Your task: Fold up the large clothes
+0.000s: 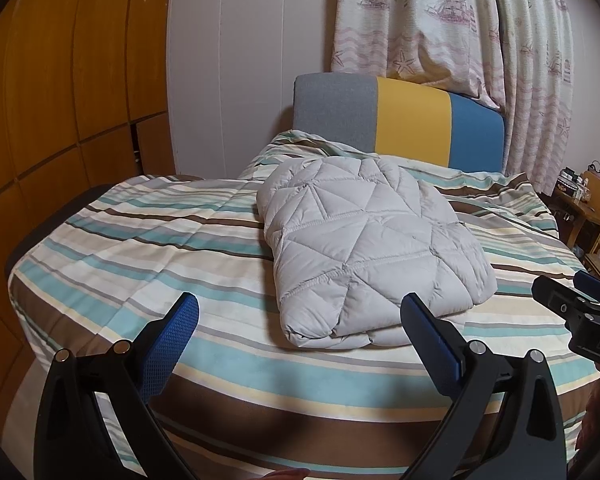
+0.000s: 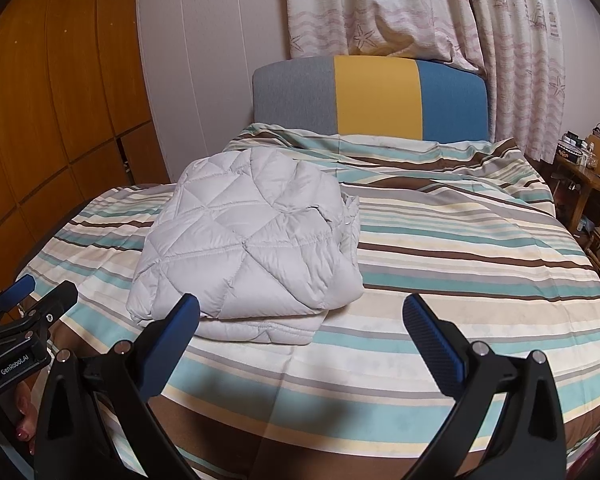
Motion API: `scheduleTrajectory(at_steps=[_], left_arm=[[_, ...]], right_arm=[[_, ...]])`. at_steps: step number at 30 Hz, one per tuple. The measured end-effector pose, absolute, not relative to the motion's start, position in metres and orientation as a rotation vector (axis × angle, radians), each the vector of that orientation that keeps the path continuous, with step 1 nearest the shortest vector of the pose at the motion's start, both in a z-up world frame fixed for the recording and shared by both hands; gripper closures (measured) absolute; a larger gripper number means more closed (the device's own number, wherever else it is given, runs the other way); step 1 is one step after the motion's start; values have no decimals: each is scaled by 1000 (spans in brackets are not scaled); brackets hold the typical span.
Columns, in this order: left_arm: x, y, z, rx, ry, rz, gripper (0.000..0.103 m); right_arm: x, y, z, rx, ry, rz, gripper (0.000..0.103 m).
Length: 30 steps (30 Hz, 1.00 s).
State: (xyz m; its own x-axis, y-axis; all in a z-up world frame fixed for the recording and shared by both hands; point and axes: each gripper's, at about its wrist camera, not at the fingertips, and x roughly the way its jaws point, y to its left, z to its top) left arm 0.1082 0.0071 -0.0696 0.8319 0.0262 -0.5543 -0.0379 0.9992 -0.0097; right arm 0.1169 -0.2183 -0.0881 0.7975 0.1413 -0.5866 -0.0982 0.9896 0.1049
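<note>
A light grey quilted puffer jacket lies folded into a thick bundle on the striped bed cover. It also shows in the right wrist view, left of centre. My left gripper is open and empty, held just short of the bundle's near edge. My right gripper is open and empty, to the right of the bundle's near corner. The right gripper shows at the right edge of the left wrist view. The left gripper shows at the left edge of the right wrist view.
A grey, yellow and blue headboard stands at the far end of the bed, with patterned curtains behind. Wooden wardrobe doors line the left. A cluttered wooden side table stands at the right.
</note>
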Motion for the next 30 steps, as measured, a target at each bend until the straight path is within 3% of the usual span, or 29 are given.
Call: scheduleTrajectory(at_steps=[30], left_arm=[[112, 7, -81, -10, 607, 112, 3]], right_arm=[[123, -217, -99, 76, 670, 131, 2]])
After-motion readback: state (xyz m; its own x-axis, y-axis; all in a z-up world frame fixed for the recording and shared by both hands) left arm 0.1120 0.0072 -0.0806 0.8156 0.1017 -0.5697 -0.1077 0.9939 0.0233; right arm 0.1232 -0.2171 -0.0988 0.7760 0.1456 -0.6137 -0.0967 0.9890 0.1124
